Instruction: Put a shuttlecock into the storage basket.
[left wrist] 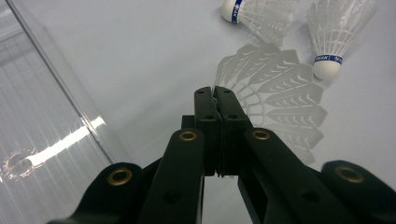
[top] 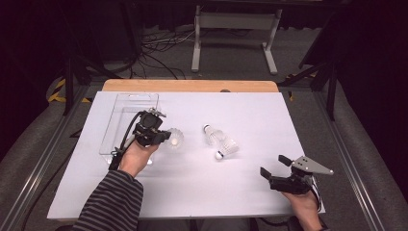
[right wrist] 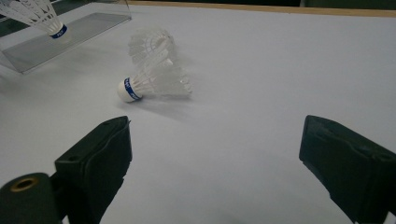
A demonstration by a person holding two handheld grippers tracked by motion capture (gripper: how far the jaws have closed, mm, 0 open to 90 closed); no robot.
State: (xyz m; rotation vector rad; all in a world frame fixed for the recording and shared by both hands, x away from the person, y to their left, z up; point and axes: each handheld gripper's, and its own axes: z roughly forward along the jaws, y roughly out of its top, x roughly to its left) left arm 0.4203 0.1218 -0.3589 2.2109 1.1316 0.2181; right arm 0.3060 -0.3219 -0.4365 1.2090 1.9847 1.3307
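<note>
Three shuttlecocks are counted. One, the held shuttlecock, is pinched by the edge of its feather skirt between the closed jaws of the left gripper; in the high view it is seen just right of the left gripper, above the white table sheet and just beside the right edge of a clear plastic tray. Its skirt is made of white, overlapping feathers, fanned into a cone.

The other two lie on the sheet near the middle of the table, touching or nearly touching, with their skirts overlapping. The upper shuttlecock is laid with its rounded white cork toward the far side; the lower shuttlecock is laid with its cork toward the near side. Each cork is ringed by a blue band with small print, too small to be read.

One tray is counted: flat, rectangular, transparent and glossy, with a bright streak of reflected light on its floor.

The right gripper is held well apart from the shuttlecocks, near the right front corner of the sheet, with its two black, blocky jaws spread wide and nothing between them.
</note>
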